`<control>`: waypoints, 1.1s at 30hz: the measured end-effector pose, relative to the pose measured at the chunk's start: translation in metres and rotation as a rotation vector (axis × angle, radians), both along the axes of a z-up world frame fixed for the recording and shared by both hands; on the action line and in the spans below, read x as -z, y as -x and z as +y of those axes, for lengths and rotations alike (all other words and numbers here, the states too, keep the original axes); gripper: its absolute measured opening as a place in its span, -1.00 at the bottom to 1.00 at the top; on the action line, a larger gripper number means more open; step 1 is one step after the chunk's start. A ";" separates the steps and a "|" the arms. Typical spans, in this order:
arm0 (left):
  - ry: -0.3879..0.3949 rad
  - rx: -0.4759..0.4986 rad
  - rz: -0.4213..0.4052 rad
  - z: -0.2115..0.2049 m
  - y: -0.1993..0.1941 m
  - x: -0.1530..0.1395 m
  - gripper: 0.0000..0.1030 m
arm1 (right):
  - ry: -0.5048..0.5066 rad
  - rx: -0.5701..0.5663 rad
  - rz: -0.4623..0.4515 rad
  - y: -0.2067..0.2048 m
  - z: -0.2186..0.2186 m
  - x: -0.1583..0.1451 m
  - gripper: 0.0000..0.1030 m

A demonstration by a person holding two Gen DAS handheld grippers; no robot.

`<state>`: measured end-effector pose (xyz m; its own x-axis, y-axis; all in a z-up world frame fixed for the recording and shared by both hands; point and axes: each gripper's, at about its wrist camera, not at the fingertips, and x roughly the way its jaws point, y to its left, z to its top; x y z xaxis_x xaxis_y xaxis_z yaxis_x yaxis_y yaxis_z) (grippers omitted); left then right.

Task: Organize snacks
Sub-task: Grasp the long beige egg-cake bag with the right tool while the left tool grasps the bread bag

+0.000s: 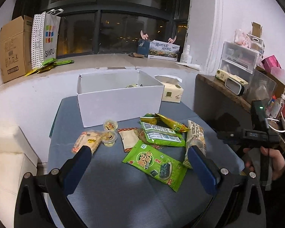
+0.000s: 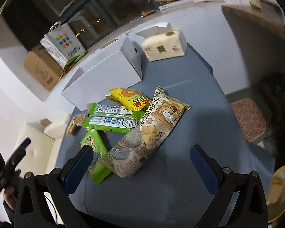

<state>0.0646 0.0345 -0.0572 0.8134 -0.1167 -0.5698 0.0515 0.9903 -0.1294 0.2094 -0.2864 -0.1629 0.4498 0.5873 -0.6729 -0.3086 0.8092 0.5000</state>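
Left gripper (image 1: 138, 152) hovered above the round grey-blue table (image 1: 123, 190), jaws spread wide and holding nothing. Between and just ahead of the fingertips lay a flat bright-green seaweed snack packet (image 1: 154, 162). Beyond it, a brown-edged beige sachet (image 1: 128, 137) and a pair of green packets with white label panels (image 1: 161, 133) lay overlapping, with a yellow crinkled packet (image 1: 171, 123) at the far side of that heap. A long cream illustrated biscuit bag (image 1: 196, 138) lay just past the right-hand finger, partly hidden by it. Past the left-hand fingertip lay an orange-and-white wrapped cracker pack (image 1: 87, 139), beside it two small clear jelly cups (image 1: 110, 131). Further ahead stood an open white cardboard box (image 1: 119, 102), something small and unreadable inside; a cream tissue pack (image 1: 172, 93) sat at its right.

Right gripper (image 2: 140, 153) also hovered over the table, jaws released and empty. The biscuit bag (image 2: 152, 134) ran diagonally between its fingers, the seaweed packet (image 2: 95, 152) partly under the left-hand fingertip. The yellow packet (image 2: 131, 99) and green labelled packets (image 2: 112, 117) lay ahead, the white box (image 2: 104, 79) beyond them.
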 end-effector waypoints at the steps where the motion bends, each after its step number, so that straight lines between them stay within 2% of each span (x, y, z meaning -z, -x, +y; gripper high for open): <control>1: 0.007 0.001 -0.002 0.001 0.001 0.000 1.00 | -0.017 0.003 0.022 -0.006 0.002 0.004 1.00; 7: -0.006 0.014 0.005 0.002 0.004 -0.001 1.00 | 0.016 -0.003 0.078 -0.027 0.028 0.018 1.00; 12: -0.004 0.010 -0.011 0.004 0.011 -0.004 1.00 | 0.166 0.012 0.109 -0.045 0.055 0.032 1.00; 20: 0.005 0.005 0.011 0.005 0.009 0.006 1.00 | 0.322 -0.008 0.146 -0.061 0.091 0.049 1.00; 22: 0.010 0.009 0.013 0.005 0.008 0.009 1.00 | 0.357 -0.016 0.127 -0.059 0.095 0.049 1.00; 24: 0.019 0.010 0.019 0.005 0.007 0.012 1.00 | 0.417 -0.022 0.101 -0.057 0.099 0.049 0.86; 25: 0.023 0.010 0.022 0.005 0.006 0.013 1.00 | 0.453 -0.021 0.075 -0.054 0.099 0.047 0.59; 26: 0.027 0.011 0.025 0.005 0.005 0.015 1.00 | 0.475 -0.013 0.059 -0.052 0.096 0.045 0.23; 28: 0.033 0.013 0.030 0.005 0.004 0.018 1.00 | 0.413 -0.030 0.064 -0.050 0.084 0.044 0.15; 29: 0.032 0.012 0.033 0.006 0.003 0.020 1.00 | 0.380 -0.024 0.066 -0.048 0.076 0.043 -0.04; 31: 0.035 0.018 0.038 0.007 0.000 0.025 1.00 | 0.311 -0.005 0.071 -0.046 0.058 0.037 -0.27; 33: 0.030 0.016 0.058 0.007 -0.004 0.030 1.00 | 0.241 0.021 0.048 -0.039 0.038 0.028 -0.34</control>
<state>0.0683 0.0419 -0.0871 0.7770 -0.1467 -0.6122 0.0585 0.9851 -0.1619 0.2481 -0.2483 -0.1907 0.4242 0.3983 -0.8133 -0.2709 0.9128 0.3058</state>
